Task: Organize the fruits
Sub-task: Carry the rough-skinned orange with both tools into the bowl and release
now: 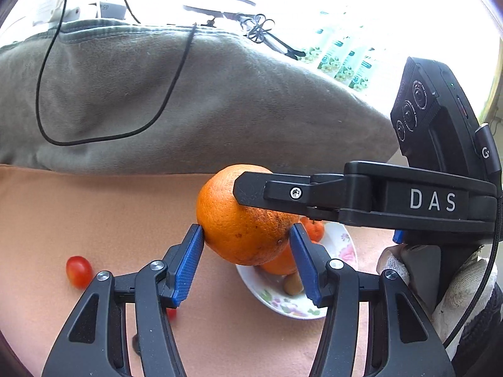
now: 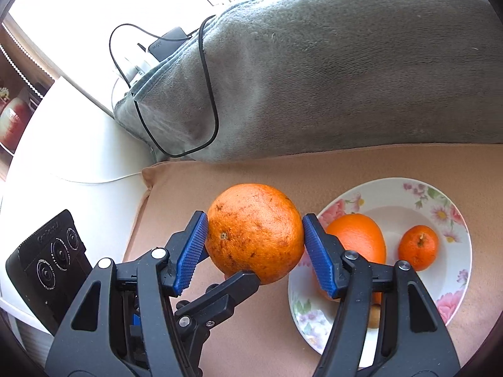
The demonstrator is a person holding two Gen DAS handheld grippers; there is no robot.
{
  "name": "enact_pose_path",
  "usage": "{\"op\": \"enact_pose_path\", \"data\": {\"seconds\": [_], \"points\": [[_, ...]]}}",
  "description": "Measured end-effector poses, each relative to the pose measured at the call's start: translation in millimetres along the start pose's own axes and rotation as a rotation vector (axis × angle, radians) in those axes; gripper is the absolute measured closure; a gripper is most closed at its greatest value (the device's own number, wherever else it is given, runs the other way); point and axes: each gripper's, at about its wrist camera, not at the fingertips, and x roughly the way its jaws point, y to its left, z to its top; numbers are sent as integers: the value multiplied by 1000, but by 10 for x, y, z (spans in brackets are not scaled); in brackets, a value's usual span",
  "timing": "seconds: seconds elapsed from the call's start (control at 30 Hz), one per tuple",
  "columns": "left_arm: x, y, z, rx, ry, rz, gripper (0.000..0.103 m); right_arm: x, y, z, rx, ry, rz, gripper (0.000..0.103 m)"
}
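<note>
Two grippers clamp one big orange (image 2: 255, 234) at once, and we hold it lifted clear of the peach cloth (image 1: 94, 220). Our left gripper (image 1: 246, 238) presses its blue pads (image 1: 188, 267) on the left and right flanks of the fruit; our right gripper (image 2: 255, 235) does the same in its own view, with one black finger of the other tool crossing under the fruit's near side. The skin of the orange is speckled brown (most plainly in the right wrist view).

Just right of the held fruit a flowered plate (image 2: 440, 201) rests on the cloth. On it we see a second orange (image 2: 358, 238), partly hidden behind a gripper finger, a small tangerine (image 2: 418, 246) to its right, not touching it, and a little brownish fruit (image 1: 293, 283) at the near edge, which we cannot identify. In the left wrist view a small red tomato (image 1: 78, 270) lies alone on the cloth, well left of the plate, and a second red spot peeks out beneath the left finger.

Beyond the cloth a grey blanket (image 2: 345, 62) rises like a ridge, with a black cable (image 2: 210, 94) looped across it. A gloved hand (image 1: 465, 289) grips the right tool's handle at the right edge of that view.
</note>
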Motion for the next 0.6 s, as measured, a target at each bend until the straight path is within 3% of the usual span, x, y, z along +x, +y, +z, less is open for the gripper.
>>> {"op": "enact_pose_path", "data": {"seconds": [0.6], "points": [[190, -832, -50, 83, 36, -92, 48, -663, -443, -364, 62, -87, -48, 38]]}}
